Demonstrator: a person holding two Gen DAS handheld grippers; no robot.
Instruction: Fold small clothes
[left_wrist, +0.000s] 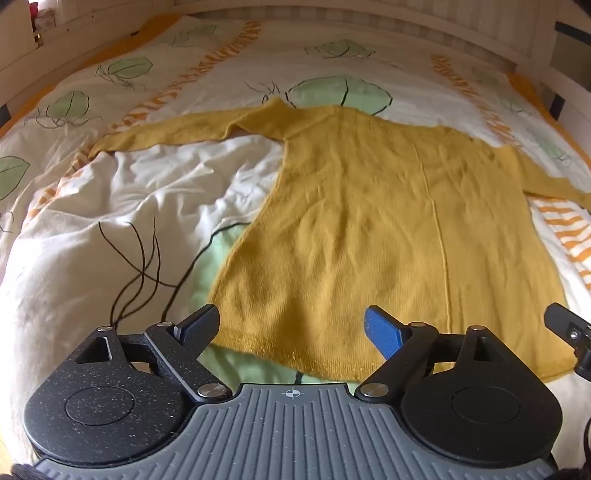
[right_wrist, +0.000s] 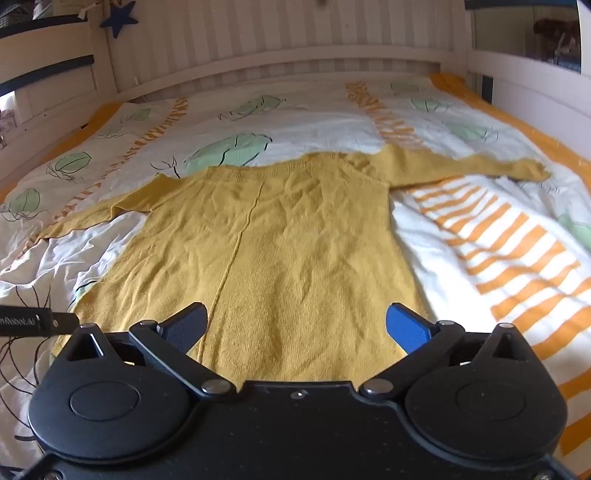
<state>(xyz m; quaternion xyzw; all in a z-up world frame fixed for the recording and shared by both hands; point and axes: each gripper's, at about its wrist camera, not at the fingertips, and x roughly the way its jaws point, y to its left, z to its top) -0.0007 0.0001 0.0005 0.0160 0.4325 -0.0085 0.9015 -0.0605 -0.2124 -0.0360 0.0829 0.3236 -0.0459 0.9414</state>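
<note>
A mustard-yellow knitted sweater (left_wrist: 369, 221) lies flat on the bed, hem toward me, both sleeves spread out sideways. It also shows in the right wrist view (right_wrist: 288, 240). My left gripper (left_wrist: 291, 332) is open and empty, just above the hem's left part. My right gripper (right_wrist: 297, 328) is open and empty over the hem's right part. The right gripper's tip shows at the right edge of the left wrist view (left_wrist: 569, 328), and the left gripper's tip shows at the left edge of the right wrist view (right_wrist: 37, 321).
The sweater rests on a rumpled white duvet (left_wrist: 129, 192) with green leaf and orange stripe prints. A white slatted headboard (right_wrist: 295, 55) stands behind, with white bed rails at the left (right_wrist: 48, 92) and right (right_wrist: 535, 85).
</note>
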